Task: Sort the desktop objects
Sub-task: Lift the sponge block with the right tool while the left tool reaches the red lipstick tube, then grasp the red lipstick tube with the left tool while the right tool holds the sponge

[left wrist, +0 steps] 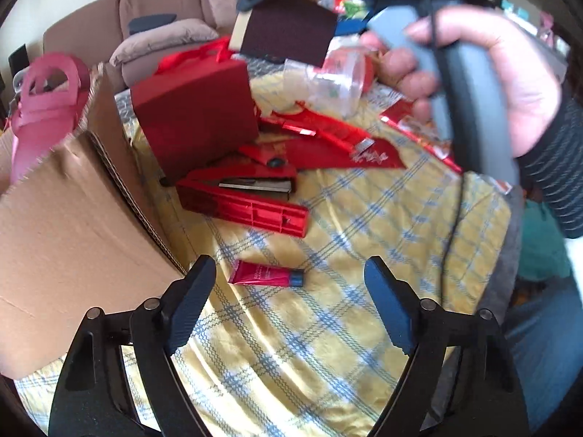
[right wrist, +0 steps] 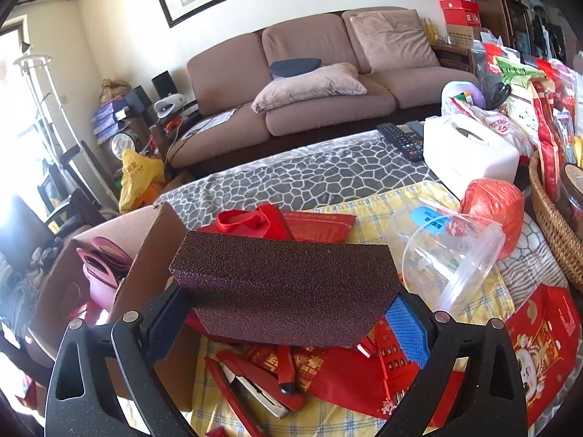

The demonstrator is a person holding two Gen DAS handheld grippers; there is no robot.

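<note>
1. The left gripper (left wrist: 289, 273) hung spread wide above the yellow checked cloth (left wrist: 328, 327), with nothing between its fingers.
2. Just past its tips a small pink tube (left wrist: 265, 276) with a dark cap lay flat on the cloth, apart from both fingers.
3. To the left of the tube stood a cardboard box (left wrist: 73, 218), its flap raised; pink bands (left wrist: 43, 102) showed over its far edge.
4. Beyond the tube a red stapler (left wrist: 247, 196) lay open on the cloth, and behind it a red gift box (left wrist: 196, 116) stood tilted, touching the cardboard flap.
5. Red envelopes (left wrist: 328, 145) lay spread to the right of the stapler, and a clear plastic tub (left wrist: 335, 80) lay on its side farther back.
6. The right gripper (right wrist: 284, 313) was clamped on a dark brown sponge block (right wrist: 284, 284), one finger on each end, holding it in the air above the red envelopes and the stapler (right wrist: 255, 386).
7. In the left view the same block (left wrist: 291, 25) appeared high at the far side of the table, with the person's right hand (left wrist: 473, 73) around the grey handle.
8. To the left of the block the box (right wrist: 145, 255) stood open with the pink bands (right wrist: 102, 269) inside.
9. To the right of the block lay the tub (right wrist: 452, 251), and behind it an orange twine ball (right wrist: 492, 207) touched its wall.
10. Farther back sat a white tissue box (right wrist: 470, 149), a remote (right wrist: 400, 138) beside it, and a wicker basket (right wrist: 550, 218) at the right edge.
11. A brown sofa (right wrist: 328, 73) with cushions stood against the far wall.
</note>
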